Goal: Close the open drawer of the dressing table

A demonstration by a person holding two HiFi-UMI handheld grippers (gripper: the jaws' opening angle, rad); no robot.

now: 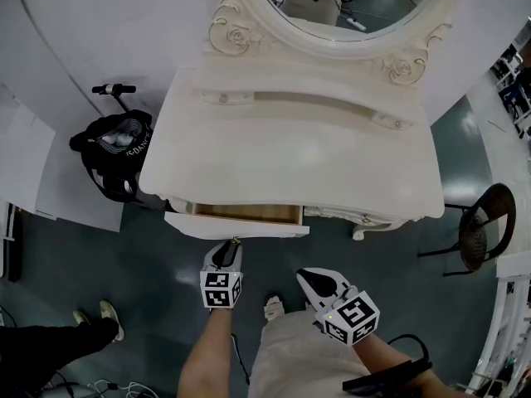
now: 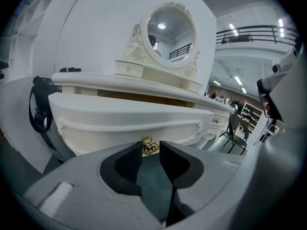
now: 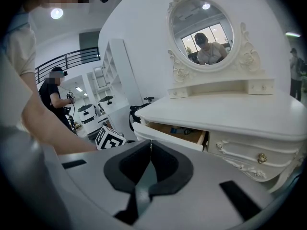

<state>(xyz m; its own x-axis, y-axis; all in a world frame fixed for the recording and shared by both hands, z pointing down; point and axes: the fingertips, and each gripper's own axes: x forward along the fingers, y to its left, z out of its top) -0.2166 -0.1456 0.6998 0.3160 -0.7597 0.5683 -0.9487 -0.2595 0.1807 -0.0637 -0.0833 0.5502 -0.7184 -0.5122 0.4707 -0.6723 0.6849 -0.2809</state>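
Observation:
The white dressing table (image 1: 299,152) has its left drawer (image 1: 236,220) pulled out, showing a wooden inside (image 3: 175,132). My left gripper (image 1: 233,244) is at the drawer front (image 2: 124,116), its jaws narrowly apart. The small gold knob (image 2: 149,145) sits between the tips of the left gripper (image 2: 150,150) and fills the gap. My right gripper (image 1: 305,275) hangs back below the table's front, shut and empty. In the right gripper view the right gripper (image 3: 150,145) has its pads pressed together, and the drawer lies ahead of it.
A round mirror (image 1: 348,2) stands at the back of the table. A black bag (image 1: 112,143) leans at the table's left and a dark chair (image 1: 481,226) stands at the right. A person's shoes (image 1: 99,313) are at the lower left. A closed right drawer has a gold knob (image 3: 261,158).

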